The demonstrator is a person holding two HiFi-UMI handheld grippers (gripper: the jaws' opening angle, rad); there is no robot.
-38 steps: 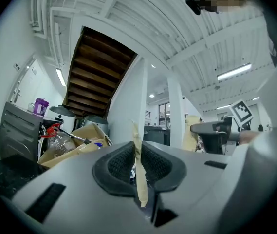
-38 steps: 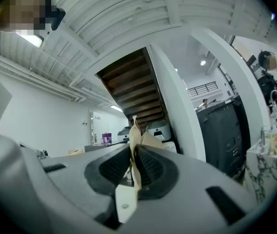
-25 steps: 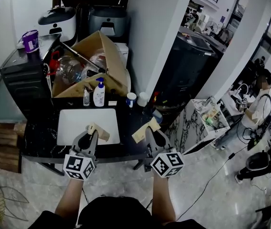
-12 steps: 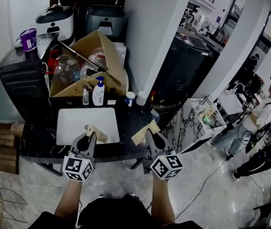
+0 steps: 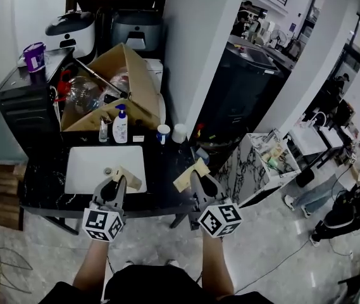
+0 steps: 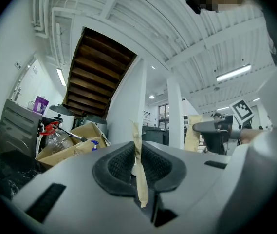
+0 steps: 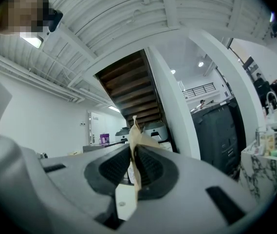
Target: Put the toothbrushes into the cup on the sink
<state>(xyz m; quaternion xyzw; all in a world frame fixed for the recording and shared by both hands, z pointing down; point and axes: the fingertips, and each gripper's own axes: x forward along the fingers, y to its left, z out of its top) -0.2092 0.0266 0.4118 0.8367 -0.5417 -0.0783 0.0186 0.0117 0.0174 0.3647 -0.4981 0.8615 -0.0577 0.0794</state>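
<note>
A white sink basin [image 5: 85,170] is set in a black counter [image 5: 167,163]. At the counter's back stand a blue-and-white cup [image 5: 163,133] and a white cup [image 5: 180,132]. I cannot make out any toothbrushes. My left gripper [image 5: 128,178] hovers over the basin's near right corner, and its jaws meet on a tan tape strip [image 6: 138,169] with nothing else between them. My right gripper [image 5: 189,176] hangs over the counter right of the basin, also shut with tan tape [image 7: 132,167] at the jaw seam. Both point up and forward in the gripper views.
A pump bottle [image 5: 120,126] and a small clear bottle [image 5: 102,130] stand behind the basin. A cluttered cardboard box [image 5: 113,87] sits beyond them, a black cabinet [image 5: 24,106] at left, a white pillar [image 5: 202,49] behind the cups. A marble stand [image 5: 262,163] is to the right.
The basin and counter have slid left and a little down in the head view. Both grippers keep nearly the same place in the frame, jaws unchanged. People at the far right have moved.
</note>
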